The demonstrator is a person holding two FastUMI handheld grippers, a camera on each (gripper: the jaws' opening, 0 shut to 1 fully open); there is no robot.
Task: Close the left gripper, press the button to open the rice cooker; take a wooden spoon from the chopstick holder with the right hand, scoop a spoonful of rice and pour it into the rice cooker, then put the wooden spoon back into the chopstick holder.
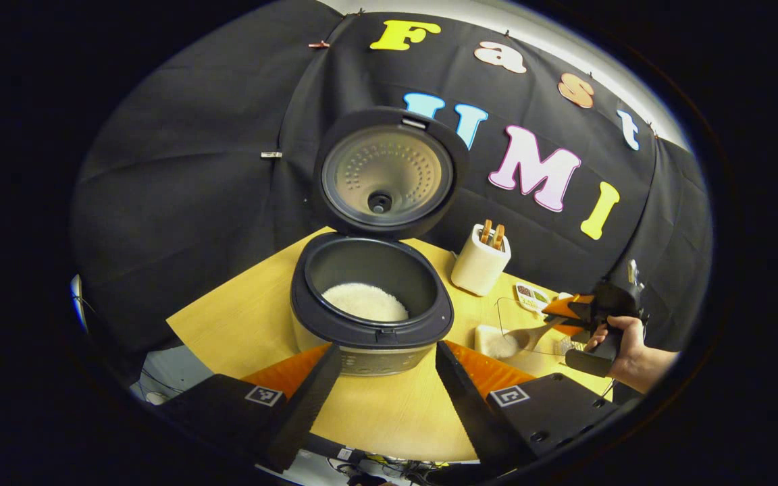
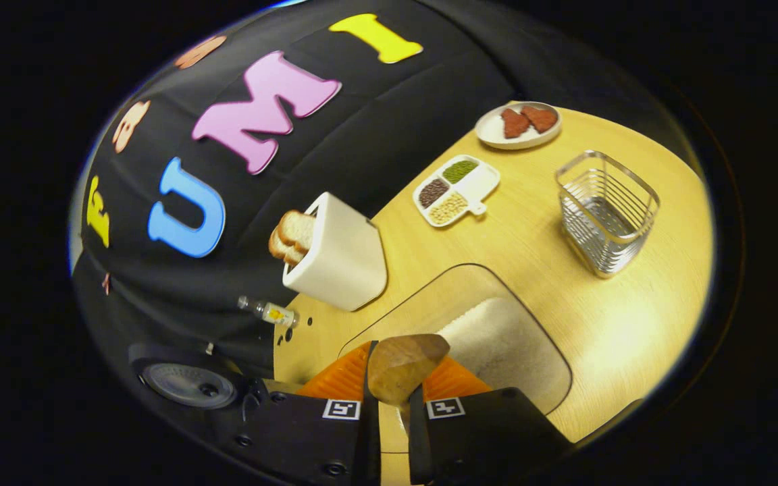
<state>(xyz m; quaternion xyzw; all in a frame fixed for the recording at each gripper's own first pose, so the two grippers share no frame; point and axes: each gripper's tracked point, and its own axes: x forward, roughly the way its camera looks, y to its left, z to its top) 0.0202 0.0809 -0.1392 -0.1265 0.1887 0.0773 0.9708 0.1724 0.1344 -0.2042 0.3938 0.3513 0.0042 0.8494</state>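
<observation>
With the black rice cooker (image 1: 372, 304) open on the table (image 1: 389, 412), the right gripper (image 2: 392, 398), pinching the wooden spoon (image 2: 404, 368) beside it over the white rice (image 2: 497, 341), should dip low and lift level, while the left gripper (image 1: 385, 378) waits spread.

The wooden spoon (image 2: 406, 368) handle is hidden between the right gripper (image 2: 392, 405) fingers. The rice cooker (image 1: 370, 304) front is partly covered by the left gripper (image 1: 385, 378) fingers. The tray's (image 1: 532, 295) contents look too small to tell.
</observation>
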